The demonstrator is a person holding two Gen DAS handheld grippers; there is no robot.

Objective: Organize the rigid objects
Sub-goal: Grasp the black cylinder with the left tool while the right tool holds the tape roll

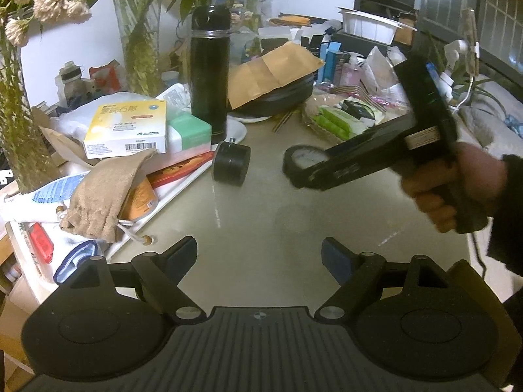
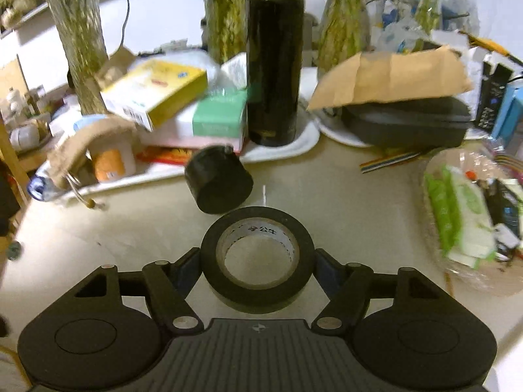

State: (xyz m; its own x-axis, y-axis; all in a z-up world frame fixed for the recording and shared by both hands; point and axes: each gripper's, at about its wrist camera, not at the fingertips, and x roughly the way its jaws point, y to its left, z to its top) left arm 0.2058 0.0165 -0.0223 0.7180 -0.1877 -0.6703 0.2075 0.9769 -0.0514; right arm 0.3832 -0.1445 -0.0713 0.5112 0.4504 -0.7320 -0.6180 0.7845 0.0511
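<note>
My right gripper (image 2: 257, 269) is shut on a black tape roll (image 2: 257, 258), held above the beige table; the roll also shows in the left wrist view (image 1: 302, 163), in front of the right gripper body. A black cylindrical cap (image 2: 218, 181) lies on its side on the table just beyond the roll, next to the white tray; it also shows in the left wrist view (image 1: 231, 163). A tall black flask (image 2: 274, 65) stands upright on the tray behind it, also seen from the left (image 1: 209, 75). My left gripper (image 1: 260, 258) is open and empty above bare table.
A white tray (image 2: 307, 145) at the left holds boxes (image 1: 126, 130), a cloth pouch (image 1: 98, 196) and packets. A black case under a brown envelope (image 2: 392, 75) sits behind. A wrapped basket of packets (image 2: 464, 225) stands at the right. Vases of plants line the back.
</note>
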